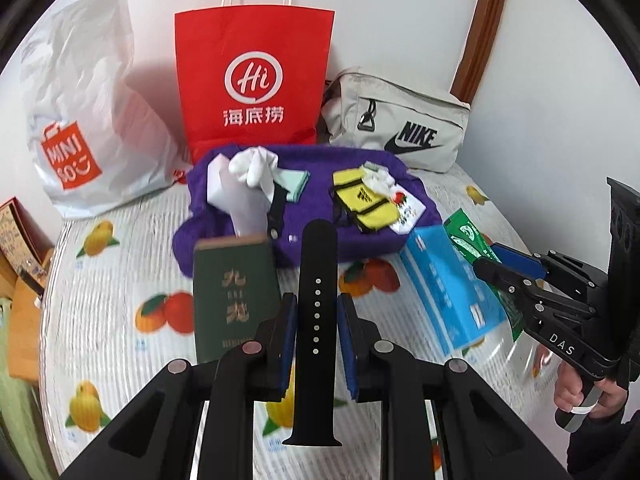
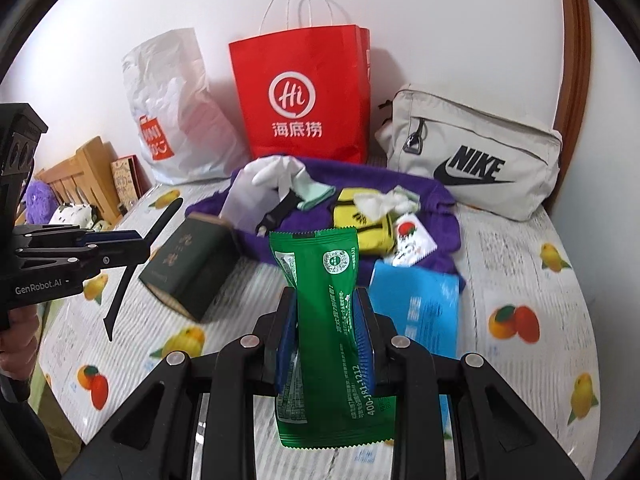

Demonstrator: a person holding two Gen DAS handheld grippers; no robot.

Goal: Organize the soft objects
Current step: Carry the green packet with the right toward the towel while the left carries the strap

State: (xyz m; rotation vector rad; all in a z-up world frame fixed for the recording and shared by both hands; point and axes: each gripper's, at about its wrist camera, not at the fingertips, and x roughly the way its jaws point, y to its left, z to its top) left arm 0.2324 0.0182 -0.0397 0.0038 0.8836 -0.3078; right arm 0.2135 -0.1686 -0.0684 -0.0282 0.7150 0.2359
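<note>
My left gripper (image 1: 318,300) is shut on a black watch strap (image 1: 316,264) that stands upright between its blue pads, lifted off the bed. My right gripper (image 2: 325,294) is shut on a green snack packet (image 2: 320,280), also held above the bed. Each gripper shows in the other's view: the right gripper (image 1: 488,256) with the green packet (image 1: 464,236), the left gripper (image 2: 140,246) with the strap (image 2: 132,272). Behind them a purple cloth (image 1: 320,176) carries white socks (image 1: 252,168), a yellow pouch (image 1: 360,200) and small printed items.
On the fruit-print bedspread (image 1: 120,280) lie a dark green box (image 1: 234,292) and a blue packet (image 1: 444,288). Against the wall stand a white plastic bag (image 1: 88,120), a red paper bag (image 1: 256,80) and a beige Nike pouch (image 1: 400,124). A wooden headboard (image 2: 80,176) is at the left.
</note>
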